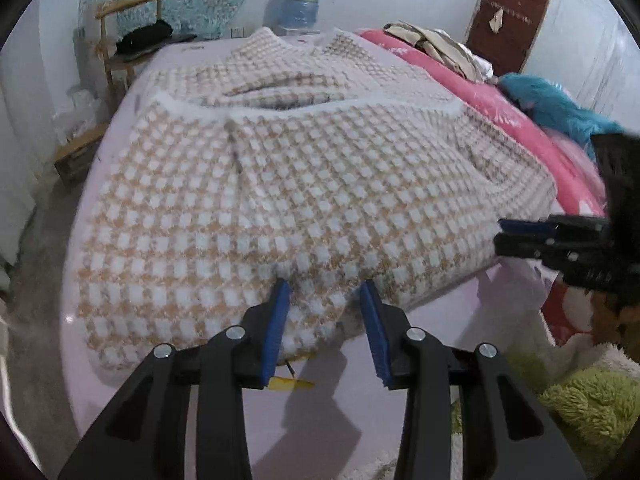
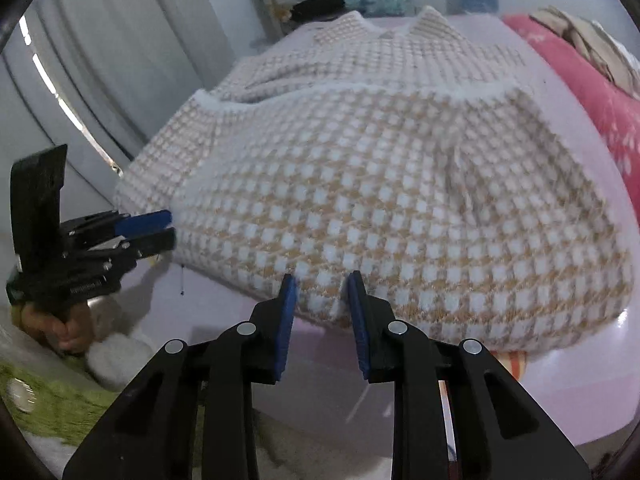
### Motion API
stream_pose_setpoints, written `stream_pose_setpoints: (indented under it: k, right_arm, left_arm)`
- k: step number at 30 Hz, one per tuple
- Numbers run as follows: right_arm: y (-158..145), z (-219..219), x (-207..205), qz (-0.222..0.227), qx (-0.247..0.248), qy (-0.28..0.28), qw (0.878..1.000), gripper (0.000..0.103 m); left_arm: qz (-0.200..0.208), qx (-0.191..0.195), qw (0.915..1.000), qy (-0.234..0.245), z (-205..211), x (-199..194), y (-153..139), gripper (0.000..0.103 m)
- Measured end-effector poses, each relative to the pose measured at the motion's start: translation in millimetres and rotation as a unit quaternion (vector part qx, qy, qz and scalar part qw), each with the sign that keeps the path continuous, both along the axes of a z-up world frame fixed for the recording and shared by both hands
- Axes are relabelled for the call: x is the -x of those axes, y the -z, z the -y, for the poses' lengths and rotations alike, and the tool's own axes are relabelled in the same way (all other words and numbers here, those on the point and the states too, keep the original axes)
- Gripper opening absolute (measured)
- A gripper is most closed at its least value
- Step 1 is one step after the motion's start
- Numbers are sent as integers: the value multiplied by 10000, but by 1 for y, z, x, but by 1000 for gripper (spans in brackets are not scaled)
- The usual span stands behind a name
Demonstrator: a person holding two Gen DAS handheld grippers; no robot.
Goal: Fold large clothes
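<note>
Nearest the lens, the left gripper (image 1: 325, 286) has its blue-padded fingers (image 1: 280, 320) spread apart, straddling the near hem of the checked sweater (image 1: 280, 184) without clamping it. The sweater lies partly folded across the lilac bed (image 1: 320, 420), its lower half doubled back toward the collar. Far left stands a wooden chair (image 1: 120, 40), then a water bottle (image 1: 300, 4); at right lie a pink quilt (image 1: 480, 92), a blue plush (image 1: 560, 108) and green fleece (image 1: 592, 400). The right gripper (image 2: 322, 280) likewise gapes at the hem's near edge; whether its pads touch the knit is blurred.
</note>
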State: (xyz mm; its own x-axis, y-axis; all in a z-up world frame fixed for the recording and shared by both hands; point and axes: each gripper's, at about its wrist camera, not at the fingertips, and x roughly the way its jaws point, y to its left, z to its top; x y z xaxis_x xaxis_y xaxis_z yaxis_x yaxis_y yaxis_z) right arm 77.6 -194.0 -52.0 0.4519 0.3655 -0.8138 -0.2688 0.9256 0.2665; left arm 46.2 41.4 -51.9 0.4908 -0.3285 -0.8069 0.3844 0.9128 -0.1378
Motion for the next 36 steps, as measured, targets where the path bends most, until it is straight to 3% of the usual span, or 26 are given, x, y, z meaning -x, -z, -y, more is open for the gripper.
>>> stream_pose_setpoints:
  k: [4, 6, 8, 10, 13, 15, 18, 23, 25, 27, 32, 36]
  right_arm:
    - [-12, 10, 10, 269, 375, 250, 9986, 24]
    - [6, 18, 1, 34, 388, 477, 9981, 23]
    - [17, 20, -4, 15, 211, 553, 9982, 23]
    - [10, 23, -3, -45, 216, 538, 9983, 23]
    - [-7, 41, 5, 164, 297, 802, 9962, 23]
    - [0, 57, 2, 111, 425, 1149, 9924, 23]
    - [27, 70, -6, -150, 186, 1285, 9914, 23]
    - [-2, 79, 1, 113, 342, 1459, 9886, 22]
    - [6, 93, 1, 78, 327, 1655, 9856, 17]
    - [24, 101, -4, -103, -19, 1763, 9843, 16]
    - [-2, 100, 2, 89, 187, 1812, 9832, 21]
    - [22, 121, -6, -143, -137, 2153, 9763, 20]
  left_arm:
    - [195, 105, 9992, -336, -13, 6, -8, 37]
    - [-98, 264, 9981, -547, -25, -3, 8, 37]
    - [-92, 466, 9969, -621, -29, -5, 13, 37]
    - [-99, 369, 9976, -577, -26, -4, 2, 37]
    - [225, 396, 9961, -751, -40, 4, -16, 38]
    - [158, 339, 9943, -996, -55, -2, -8, 38]
    - [-170, 469, 9920, -1159, -66, -14, 15, 38]
    - [213, 196, 9936, -1091, -62, -5, -8, 38]
    - [93, 234, 9919, -1245, -71, -12, 1, 38]
    - [-89, 541, 9890, -1371, -80, -17, 13, 38]
    - [280, 477, 9885, -1410, -81, -10, -12, 39]
    - [-35, 540, 9861, -1570, -88, -24, 13, 39]
